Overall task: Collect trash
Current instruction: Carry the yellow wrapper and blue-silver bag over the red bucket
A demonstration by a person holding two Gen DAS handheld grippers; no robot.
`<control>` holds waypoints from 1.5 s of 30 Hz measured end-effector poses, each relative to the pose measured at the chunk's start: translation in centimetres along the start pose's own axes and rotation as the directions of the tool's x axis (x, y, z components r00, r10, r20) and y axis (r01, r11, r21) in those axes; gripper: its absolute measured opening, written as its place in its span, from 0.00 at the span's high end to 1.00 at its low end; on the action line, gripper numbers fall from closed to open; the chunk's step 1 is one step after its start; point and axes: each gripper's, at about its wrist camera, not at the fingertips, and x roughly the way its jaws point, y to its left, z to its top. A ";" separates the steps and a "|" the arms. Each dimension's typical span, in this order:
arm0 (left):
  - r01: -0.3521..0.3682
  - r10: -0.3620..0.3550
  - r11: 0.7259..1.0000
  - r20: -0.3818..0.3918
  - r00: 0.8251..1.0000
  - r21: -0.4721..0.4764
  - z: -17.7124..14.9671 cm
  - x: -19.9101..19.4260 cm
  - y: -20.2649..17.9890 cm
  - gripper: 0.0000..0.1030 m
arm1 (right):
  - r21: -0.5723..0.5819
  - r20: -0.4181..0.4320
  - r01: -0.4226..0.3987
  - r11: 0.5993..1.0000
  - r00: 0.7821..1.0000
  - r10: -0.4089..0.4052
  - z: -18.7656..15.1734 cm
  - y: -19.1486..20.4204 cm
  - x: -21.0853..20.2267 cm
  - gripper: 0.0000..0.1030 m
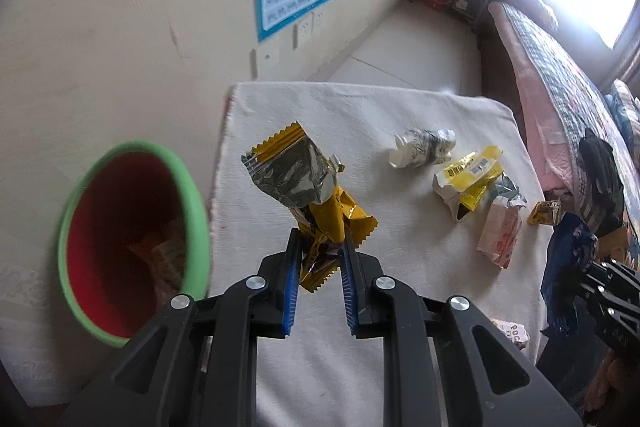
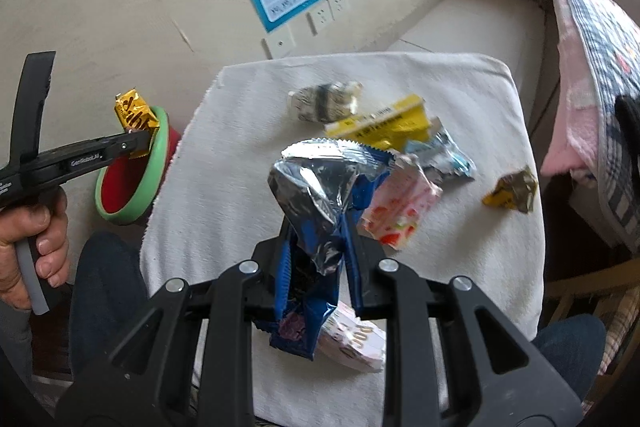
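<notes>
The left gripper (image 1: 318, 247) is clamped on a yellow wrapper (image 1: 316, 205), its foil lining splayed open above the fingers (image 1: 293, 277). The right gripper (image 2: 316, 259) is likewise closed tight on a blue wrapper (image 2: 316, 211) with a silver inside. Both packets hang clear of the white-covered bench (image 1: 360, 115). The bin (image 1: 132, 247), green-rimmed and red inside, stands on the floor just beside the bench's left edge, with some wrappers already in it.

The step in hand looks like carrying these 2 pieces to the bin. The yellow wrapper is nearer it, so it should probably go first: bring the fingers over the middle of the opening, not the rim, before letting go (light foil tends to drift or catch on an edge). Keep the grip firm until then, since only the lower end of each wrapper is pinched. The right gripper then has to cross the bench, and should stay high enough not to sweep the litter remaining there: a crushed paper cup (image 1: 422, 149), a yellow packet (image 1: 470, 179), a pink carton (image 1: 500, 235) and a small gold wrapper (image 1: 545, 213).
</notes>
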 end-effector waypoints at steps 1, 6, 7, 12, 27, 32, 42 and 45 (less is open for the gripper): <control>-0.001 0.001 1.000 0.006 1.000 -0.010 -0.1 -0.3 0.4 0.84 | -0.008 0.001 -0.001 1.000 1.000 0.002 0.1 0.4 0.0 0.77; -0.015 0.016 0.998 0.032 0.999 -0.056 -1.2 -2.1 3.1 0.84 | -0.071 0.012 -0.013 0.997 1.000 0.014 0.9 2.8 -0.3 0.77; -0.018 0.020 0.998 0.037 0.999 -0.063 -1.4 -2.4 3.6 0.84 | -0.084 0.015 -0.017 0.996 1.000 0.018 1.2 3.5 -0.3 0.77; -0.031 0.036 0.996 0.054 0.998 -0.087 -2.3 -3.6 5.5 0.84 | -0.134 0.031 -0.034 0.990 0.999 0.038 2.6 6.0 -0.4 0.77; -0.074 0.089 0.983 0.080 0.993 -0.170 -3.5 -5.9 11.1 0.84 | -0.247 0.047 -0.087 0.965 0.994 0.102 5.8 13.6 0.7 0.77; -0.093 0.109 0.974 0.072 0.991 -0.206 -4.2 -6.2 13.6 0.84 | -0.290 0.039 -0.114 0.950 0.991 0.130 6.6 17.1 1.5 0.77; -0.100 0.125 0.955 0.073 0.989 -0.280 -4.9 -6.7 18.3 0.84 | -0.371 0.018 -0.162 0.914 0.983 0.182 9.0 23.9 3.5 0.77; -0.088 0.116 0.951 0.077 0.990 -0.295 -4.9 -6.8 19.2 0.84 | -0.392 0.020 -0.172 0.904 0.981 0.195 9.9 25.7 4.0 0.77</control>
